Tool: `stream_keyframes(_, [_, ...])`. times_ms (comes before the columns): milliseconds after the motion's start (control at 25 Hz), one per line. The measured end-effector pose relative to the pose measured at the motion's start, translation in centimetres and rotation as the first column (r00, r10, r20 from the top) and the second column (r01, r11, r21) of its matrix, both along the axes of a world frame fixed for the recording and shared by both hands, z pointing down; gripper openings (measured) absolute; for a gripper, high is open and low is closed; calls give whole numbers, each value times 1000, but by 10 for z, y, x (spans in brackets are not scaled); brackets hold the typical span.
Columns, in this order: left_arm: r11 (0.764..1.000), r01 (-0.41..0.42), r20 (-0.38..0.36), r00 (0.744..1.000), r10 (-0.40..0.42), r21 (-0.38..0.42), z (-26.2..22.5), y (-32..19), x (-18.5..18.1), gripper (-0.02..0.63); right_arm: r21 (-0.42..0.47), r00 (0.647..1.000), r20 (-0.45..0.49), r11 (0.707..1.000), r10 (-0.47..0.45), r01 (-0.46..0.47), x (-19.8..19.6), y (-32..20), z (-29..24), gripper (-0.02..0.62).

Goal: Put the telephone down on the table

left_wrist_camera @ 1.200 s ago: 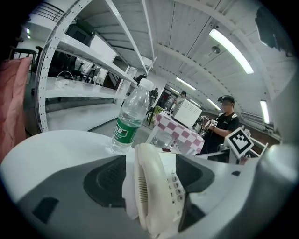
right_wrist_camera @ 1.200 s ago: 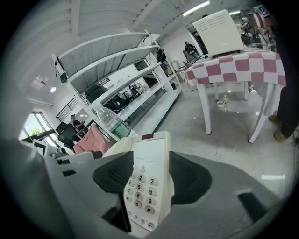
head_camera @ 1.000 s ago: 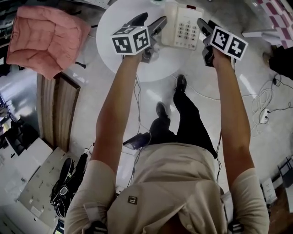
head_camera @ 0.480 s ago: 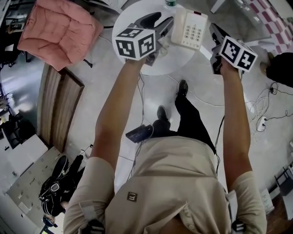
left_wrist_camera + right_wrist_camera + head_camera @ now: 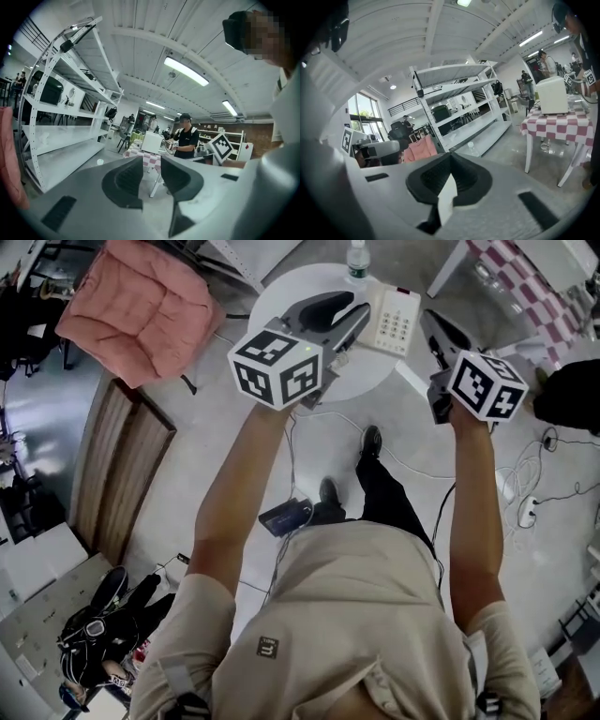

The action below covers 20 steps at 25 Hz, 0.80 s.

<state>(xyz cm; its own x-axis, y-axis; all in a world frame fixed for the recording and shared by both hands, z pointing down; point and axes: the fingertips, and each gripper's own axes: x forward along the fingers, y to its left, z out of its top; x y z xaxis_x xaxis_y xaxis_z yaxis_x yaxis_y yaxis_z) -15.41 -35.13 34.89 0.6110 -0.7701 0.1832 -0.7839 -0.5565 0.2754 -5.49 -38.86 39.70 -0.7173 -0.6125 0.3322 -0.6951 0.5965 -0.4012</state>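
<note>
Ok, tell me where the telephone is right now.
The telephone lies on the round white table at the head view's top centre, a bottle just beyond it.

The pale, glossy floor [image 5: 202, 418] shows bright streaks of reflected light. On it stands a round white desk [image 5: 277, 296], with a pink padded chair [image 5: 141, 310] near it and a long wooden panel [image 5: 117, 474] further along. Loose cables [image 5: 525, 465] trail over the floor, and a black bag [image 5: 94, 629] lies beside some pale boards. Tall white shelving racks [image 5: 70, 122], mostly bare, run along one side. A table under a red-and-white checked cloth [image 5: 558, 124] stands further off. The white ceiling [image 5: 140, 42] has beams and long strip lights [image 5: 186, 71]. Daylight enters through large windows [image 5: 365, 110] at one end, and a brown wall [image 5: 260, 133] closes the other.
</note>
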Motion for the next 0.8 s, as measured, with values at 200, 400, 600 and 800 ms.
stream_keyframes(200, [997, -31, -7, 999, 31, 65, -47, 44, 2, 97, 90, 999, 2, 995, -34, 34, -7, 41, -54, -6])
stream_keyframes(400, [991, -59, -14, 998, 61, 118, -86, 85, 5, 89, 183, 996, -36, 979, -83, 88, -13, 86, -100, -6])
stream_keyframes(600, [984, -57, 18, 998, 55, 167, -120, 123, 5, 75, 265, 991, -91, 957, -101, 121, -14, 132, -137, -8])
stream_keyframes(800, [976, -25, 19, 1000, 22, 215, -144, 159, -4, 71, 294, 988, -103, 946, -111, 137, -12, 168, -158, -8])
